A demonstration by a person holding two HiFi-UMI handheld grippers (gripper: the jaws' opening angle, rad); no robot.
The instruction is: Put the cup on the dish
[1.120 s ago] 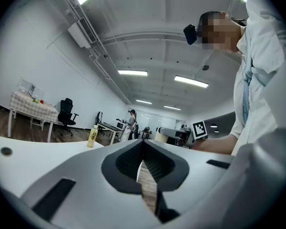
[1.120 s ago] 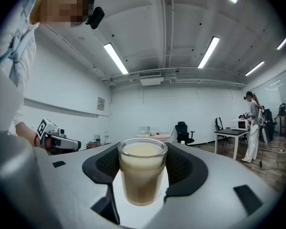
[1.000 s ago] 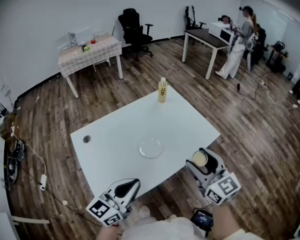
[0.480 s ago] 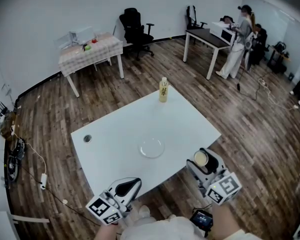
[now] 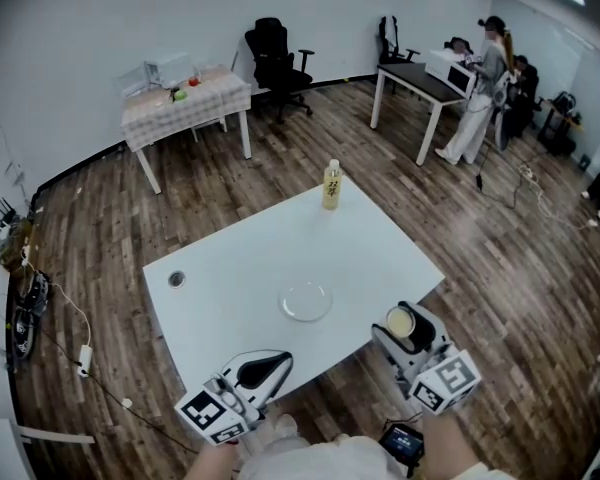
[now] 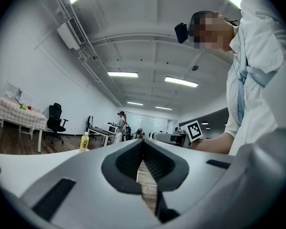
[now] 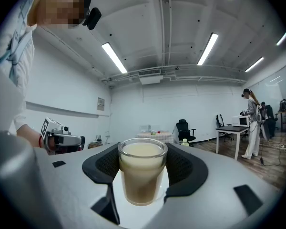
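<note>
A clear glass cup (image 7: pixel 142 175) full of pale beige liquid stands upright between the jaws of my right gripper (image 7: pixel 143 168), which is shut on it. In the head view the cup (image 5: pixel 401 321) and right gripper (image 5: pixel 405 326) hang off the white table's near right corner. The dish (image 5: pixel 306 301), a clear round glass plate, lies flat near the middle front of the table (image 5: pixel 240 268), to the left of and beyond the cup. My left gripper (image 5: pixel 264 368) sits below the table's front edge, its jaws pressed together with nothing between them (image 6: pixel 143 156).
A yellow drink bottle (image 5: pixel 331 185) stands at the table's far edge. A round grommet (image 5: pixel 176 279) is set in the table's left side. Farther off are a checked side table (image 5: pixel 185 103), a black chair (image 5: pixel 275 63), a dark desk (image 5: pixel 420 78) and a person (image 5: pixel 480 88).
Almost nothing has moved. The left gripper has crept slightly right and toward the table; the right gripper holds the cup in the same spot.
</note>
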